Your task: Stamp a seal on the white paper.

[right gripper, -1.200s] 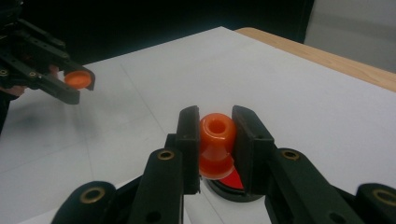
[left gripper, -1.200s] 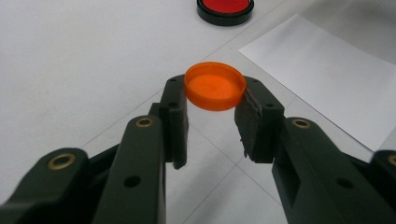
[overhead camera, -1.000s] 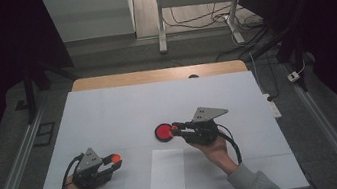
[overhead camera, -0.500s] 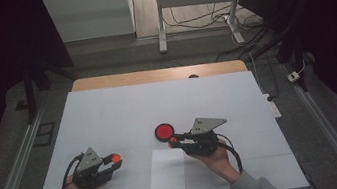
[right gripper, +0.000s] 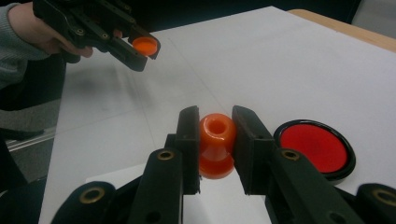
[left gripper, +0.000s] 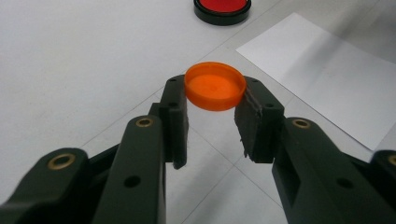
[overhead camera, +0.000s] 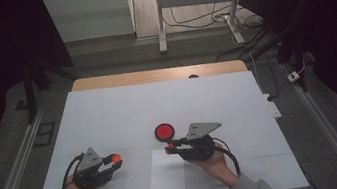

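Orange cap (left gripper: 215,86): 1 | orange stamp (right gripper: 216,144): 1 | red pad (overhead camera: 164,131): 1 | paper sheet (overhead camera: 168,178): 1

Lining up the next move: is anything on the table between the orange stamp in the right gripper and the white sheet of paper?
Nothing visible. The orange stamp, clamped in the right gripper, sits at the paper's far edge; the red ink pad lies beyond it.
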The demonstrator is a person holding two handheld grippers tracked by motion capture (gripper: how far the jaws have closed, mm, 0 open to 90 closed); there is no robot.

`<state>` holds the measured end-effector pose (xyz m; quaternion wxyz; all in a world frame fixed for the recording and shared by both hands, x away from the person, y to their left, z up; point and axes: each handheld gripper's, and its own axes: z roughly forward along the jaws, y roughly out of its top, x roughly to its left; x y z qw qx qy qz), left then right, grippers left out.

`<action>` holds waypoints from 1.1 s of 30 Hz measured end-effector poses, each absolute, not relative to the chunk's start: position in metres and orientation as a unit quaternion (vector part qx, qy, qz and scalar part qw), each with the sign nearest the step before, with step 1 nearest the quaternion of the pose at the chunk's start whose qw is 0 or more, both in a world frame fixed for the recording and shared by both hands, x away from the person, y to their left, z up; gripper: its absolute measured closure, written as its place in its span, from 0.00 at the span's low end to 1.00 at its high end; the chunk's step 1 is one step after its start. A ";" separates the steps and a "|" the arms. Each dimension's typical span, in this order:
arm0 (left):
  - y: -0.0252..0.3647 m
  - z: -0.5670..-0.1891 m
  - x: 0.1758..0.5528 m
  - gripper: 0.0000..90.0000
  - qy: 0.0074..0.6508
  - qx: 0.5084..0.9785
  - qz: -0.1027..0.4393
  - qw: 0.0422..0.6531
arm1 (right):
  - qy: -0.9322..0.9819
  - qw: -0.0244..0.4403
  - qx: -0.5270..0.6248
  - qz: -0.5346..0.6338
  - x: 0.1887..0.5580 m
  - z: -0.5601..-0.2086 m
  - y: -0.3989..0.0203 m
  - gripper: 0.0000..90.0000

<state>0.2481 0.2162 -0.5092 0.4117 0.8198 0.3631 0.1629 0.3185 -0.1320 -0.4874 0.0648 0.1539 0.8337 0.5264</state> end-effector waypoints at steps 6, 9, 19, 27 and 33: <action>0.216 -0.509 0.248 0.72 0.364 0.819 0.163 0.412 | 0.842 0.056 0.144 0.516 0.314 -0.492 -0.127 0.80; 0.216 -0.509 0.248 0.72 0.363 0.820 0.162 0.412 | 0.847 0.053 0.137 0.511 0.311 -0.495 -0.124 0.80; 0.216 -0.510 0.248 0.72 0.362 0.821 0.161 0.411 | 0.869 0.051 0.126 0.476 0.306 -0.510 -0.118 0.80; 0.216 -0.510 0.248 0.72 0.361 0.822 0.160 0.410 | 0.877 0.051 0.123 0.461 0.305 -0.517 -0.114 0.80; 0.216 -0.510 0.248 0.72 0.360 0.822 0.160 0.410 | 0.878 0.050 0.124 0.460 0.306 -0.521 -0.113 0.80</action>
